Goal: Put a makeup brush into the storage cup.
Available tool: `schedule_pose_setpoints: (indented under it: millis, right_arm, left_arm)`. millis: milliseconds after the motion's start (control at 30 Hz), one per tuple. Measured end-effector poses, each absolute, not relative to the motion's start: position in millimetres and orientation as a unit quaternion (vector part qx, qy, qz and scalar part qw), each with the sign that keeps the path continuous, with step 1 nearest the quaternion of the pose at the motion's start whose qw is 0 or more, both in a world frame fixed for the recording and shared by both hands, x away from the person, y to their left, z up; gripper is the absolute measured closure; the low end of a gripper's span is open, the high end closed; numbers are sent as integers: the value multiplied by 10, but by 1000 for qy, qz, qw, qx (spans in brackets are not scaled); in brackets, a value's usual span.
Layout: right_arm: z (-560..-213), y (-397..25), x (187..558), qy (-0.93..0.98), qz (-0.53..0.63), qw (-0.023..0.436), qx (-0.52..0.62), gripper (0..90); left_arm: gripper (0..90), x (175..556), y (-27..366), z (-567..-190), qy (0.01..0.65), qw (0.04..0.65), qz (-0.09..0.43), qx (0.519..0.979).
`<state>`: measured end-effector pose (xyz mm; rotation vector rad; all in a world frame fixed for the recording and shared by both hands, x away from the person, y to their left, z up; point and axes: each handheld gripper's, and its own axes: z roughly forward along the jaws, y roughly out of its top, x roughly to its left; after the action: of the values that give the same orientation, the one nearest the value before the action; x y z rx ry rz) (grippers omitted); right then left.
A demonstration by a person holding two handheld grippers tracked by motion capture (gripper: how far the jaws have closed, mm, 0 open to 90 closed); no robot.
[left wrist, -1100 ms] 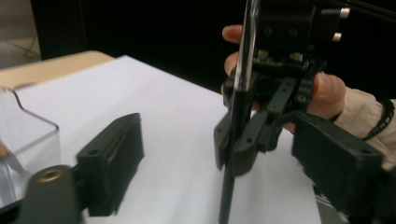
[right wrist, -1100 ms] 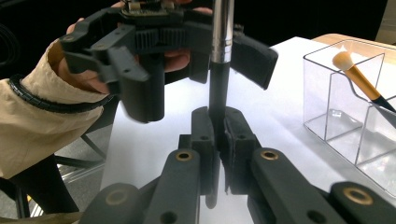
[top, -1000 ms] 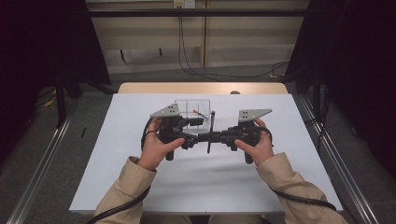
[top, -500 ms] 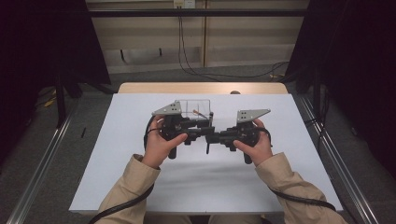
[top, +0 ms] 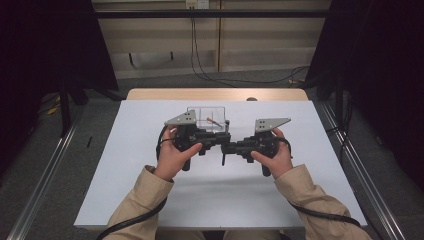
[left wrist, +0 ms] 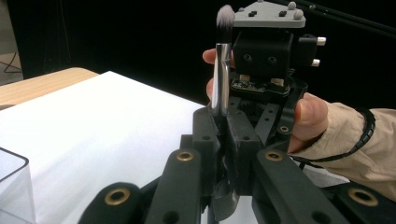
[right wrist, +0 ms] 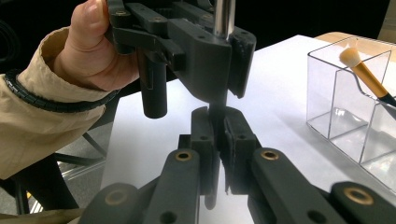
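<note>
A makeup brush (left wrist: 221, 70) with a silver ferrule and grey-white bristles stands upright over the white table. My left gripper (left wrist: 223, 135) is shut on its ferrule. Just below, my right gripper (right wrist: 218, 135) is shut on the black handle (right wrist: 217, 109). In the high view the two grippers meet nose to nose at the table's middle, left gripper (top: 220, 137) and right gripper (top: 227, 148), with the brush (top: 223, 156) between them and its handle end pointing down. The left gripper (right wrist: 224, 51) shows close above my right jaws in the right gripper view.
A clear compartmented box (top: 207, 116) stands just behind the grippers, with an orange-handled brush (right wrist: 366, 77) leaning in it. The box wall (right wrist: 345, 107) is close on the right of the right gripper view. White table cover (top: 150, 200) spreads around the hands.
The left gripper has moved right, up to the brush and against the right gripper. The brush stays upright in about the same spot.
</note>
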<state>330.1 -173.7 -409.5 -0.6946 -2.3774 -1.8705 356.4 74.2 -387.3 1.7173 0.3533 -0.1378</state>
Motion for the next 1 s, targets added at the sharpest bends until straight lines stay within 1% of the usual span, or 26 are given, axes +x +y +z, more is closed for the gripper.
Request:
schedule_pose_setpoints:
  millis: [67,167,267,433,500,567,667,833,900,1000]
  right_arm:
    - [-4094,-1739,3296,-765,-604,15,-224,835]
    - [-4094,-1742,3289,-764,-606,12,-222,758]
    - [-4101,-1739,3283,-764,-605,11,-222,623]
    - [-4099,-1748,3263,-764,-604,-11,-225,383]
    - [-4095,-1754,3253,-765,-604,-22,-224,297]
    - [-4096,-1765,3242,-768,-600,-33,-223,232]
    - [-4103,-1798,3220,-770,-596,-44,-226,171]
    - [-4127,-1888,3188,-769,-590,-59,-237,119]
    - [-4133,-1936,3175,-769,-593,-55,-231,80]
    - [-4127,-1993,3153,-767,-594,-61,-234,80]
  left_arm:
    - [840,3563,740,-3866,156,638,-55,752]
    - [841,3568,739,-3850,156,642,-51,749]
    - [840,3573,746,-3825,155,644,-43,748]
    - [840,3580,766,-3799,155,647,-31,746]
    - [840,3580,769,-3797,156,648,-29,745]
    - [840,3584,771,-3801,156,647,-29,746]
    - [840,3589,774,-3805,156,647,-27,746]
    - [839,3597,783,-3808,158,651,-23,742]
    - [839,3601,782,-3812,159,651,-21,742]
    - [839,3610,777,-3816,161,652,-19,741]
